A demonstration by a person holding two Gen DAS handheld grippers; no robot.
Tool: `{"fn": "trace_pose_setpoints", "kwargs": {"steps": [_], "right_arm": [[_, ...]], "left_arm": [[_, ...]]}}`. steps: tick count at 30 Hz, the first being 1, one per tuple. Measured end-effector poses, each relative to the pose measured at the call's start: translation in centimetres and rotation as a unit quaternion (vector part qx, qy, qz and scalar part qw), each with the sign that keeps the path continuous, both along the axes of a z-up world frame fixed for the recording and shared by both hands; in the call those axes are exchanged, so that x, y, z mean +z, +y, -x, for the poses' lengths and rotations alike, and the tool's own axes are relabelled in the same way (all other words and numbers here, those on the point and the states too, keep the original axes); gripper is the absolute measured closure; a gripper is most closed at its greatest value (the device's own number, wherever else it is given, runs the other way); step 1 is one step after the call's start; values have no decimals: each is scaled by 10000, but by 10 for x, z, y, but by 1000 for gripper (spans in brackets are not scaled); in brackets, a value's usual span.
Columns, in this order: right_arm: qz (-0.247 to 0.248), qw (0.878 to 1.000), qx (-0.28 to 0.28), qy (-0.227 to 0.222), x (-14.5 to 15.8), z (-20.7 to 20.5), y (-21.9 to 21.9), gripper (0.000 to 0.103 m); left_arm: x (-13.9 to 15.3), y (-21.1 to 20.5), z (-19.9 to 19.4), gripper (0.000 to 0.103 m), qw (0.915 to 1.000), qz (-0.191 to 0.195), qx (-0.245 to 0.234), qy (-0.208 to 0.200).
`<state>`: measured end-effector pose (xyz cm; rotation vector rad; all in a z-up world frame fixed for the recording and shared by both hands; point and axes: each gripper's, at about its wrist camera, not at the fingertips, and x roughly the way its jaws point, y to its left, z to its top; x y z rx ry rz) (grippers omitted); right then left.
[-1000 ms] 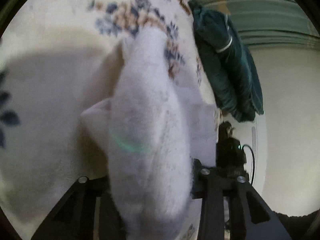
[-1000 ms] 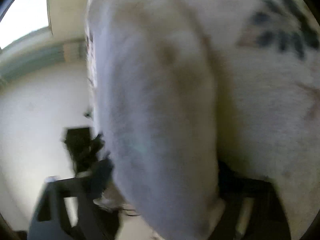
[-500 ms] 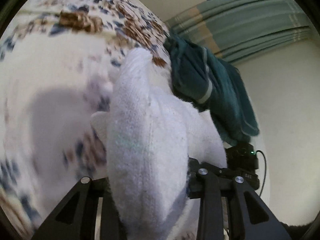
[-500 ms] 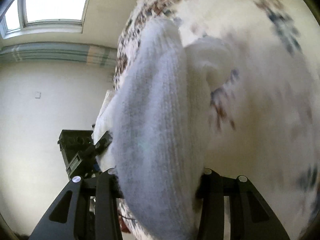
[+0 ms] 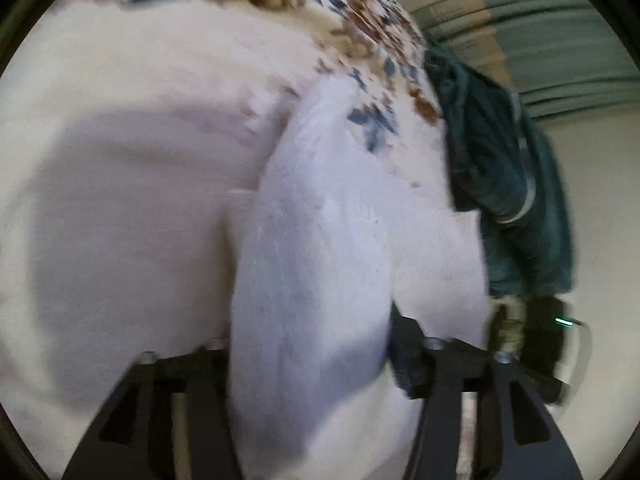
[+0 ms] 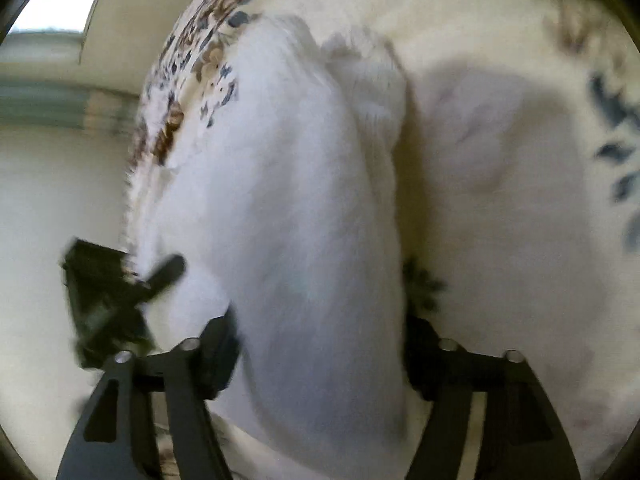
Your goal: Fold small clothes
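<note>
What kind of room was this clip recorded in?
Probably a bedroom or similar home room. A cream cover with a floral print serves as the work surface, green curtains hang by a plain wall, and a dark green garment lies beside the white garment.

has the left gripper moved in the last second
Yes. The left gripper, shut on the white cloth, has swung: the green garment shifted right and the curtain came into view.

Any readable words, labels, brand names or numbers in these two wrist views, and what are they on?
None can be read.
White garment: no tag or print shows.
Floral bedspread: only a pattern, no text.
Green clothing: a pale stripe, no lettering.
Black device: a green light shows; any marking is too blurred to read.
</note>
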<state>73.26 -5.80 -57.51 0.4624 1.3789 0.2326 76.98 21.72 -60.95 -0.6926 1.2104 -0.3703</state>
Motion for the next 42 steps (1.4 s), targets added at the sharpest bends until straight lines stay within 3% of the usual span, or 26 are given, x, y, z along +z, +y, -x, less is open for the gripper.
{"fn": "trace_pose_setpoints", "kwargs": {"steps": [2,4,5,6,10,13,19,23,27,37,42], "right_arm": [[705,9966,274,-328,19,15,10,20],[1305,9893,502,-406,28,28,22,15],[1564,9852,565,-403,24,36,26,13],[1765,9820,571,-361,24,31,27,11],[2269,9721,463,-363,17,45,29,2],[2540,9656,354,-437,31,56,30,1],[3310,9372,45,-1103,112,107,26,0],[3414,9299,-195,-1354,191,159,27,0],[3478,9229,-342,-1617,271,215,29,0],[3559,9060,-526,-2229,450,368,25,0],[3417,9032,-633,-2519,533,442,22,0]], "left_arm": [[19,-1,15,43,9975,-627,167,-282],[36,-8,35,9,9866,-1474,332,-620],[44,-16,49,5,9766,-1956,364,-811],[42,-18,55,0,9724,-2136,330,-873],[25,-42,76,0,9515,-2991,119,-706],[32,-46,87,0,9447,-3208,208,-650],[107,-68,132,0,9281,-3532,335,-1130],[163,-86,179,0,9242,-3568,344,-1317],[222,-98,232,0,9290,-3401,334,-1420],[367,-124,358,0,9174,-3408,533,-1985],[434,-129,413,0,9089,-3419,748,-2266]]}}
